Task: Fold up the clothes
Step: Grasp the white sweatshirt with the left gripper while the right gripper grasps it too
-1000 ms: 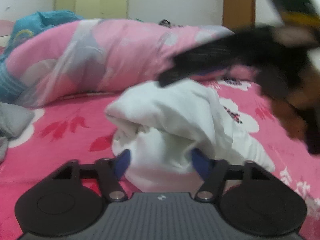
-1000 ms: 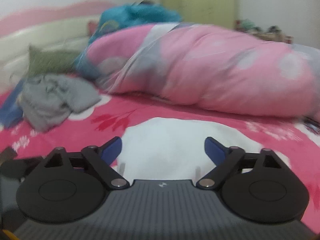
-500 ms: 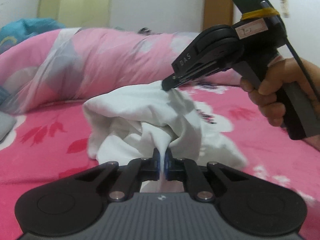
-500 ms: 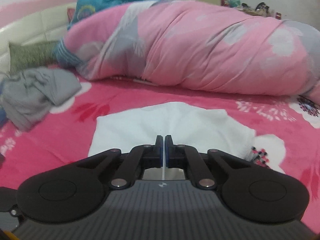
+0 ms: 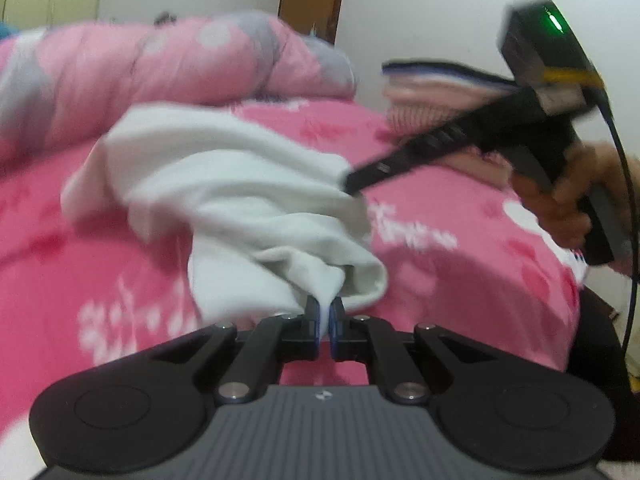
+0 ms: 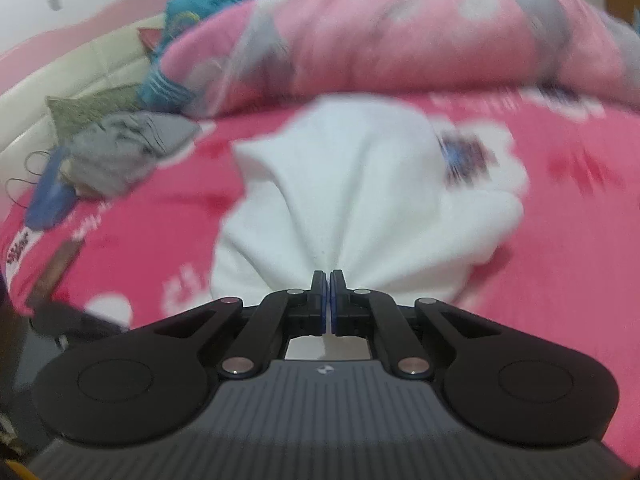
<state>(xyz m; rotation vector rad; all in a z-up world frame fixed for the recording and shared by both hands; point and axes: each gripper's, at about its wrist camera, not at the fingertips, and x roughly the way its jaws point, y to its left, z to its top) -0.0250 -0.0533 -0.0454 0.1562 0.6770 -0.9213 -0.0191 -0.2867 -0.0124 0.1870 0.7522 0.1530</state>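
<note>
left tool (image 5: 325, 312) was clamped almost fully closed on a bunched edge of the soft white cotton garment (image 5: 248, 204), fabric pinched between its blue pads. right tool (image 6: 329, 288) was closed tight on another edge of the same white garment (image 6: 360, 184), cloth fanning out in pleats from its tips. in the left wrist view the right tool (image 5: 352, 184) showed from the side, its tips at the cloth, gripped by a person's hand (image 5: 560, 200). garment lay crumpled mid-bed on the bright pink floral bedsheet (image 6: 560, 240), partly lifted at both pinched edges. rolled pink and grey quilt (image 6: 400, 40) lay behind it, well apart from a crumpled grey cloth (image 6: 128, 148) near the headboard side. stack of folded clothes (image 5: 432, 92) sat at the bed's far corner. frames blurry.
</note>
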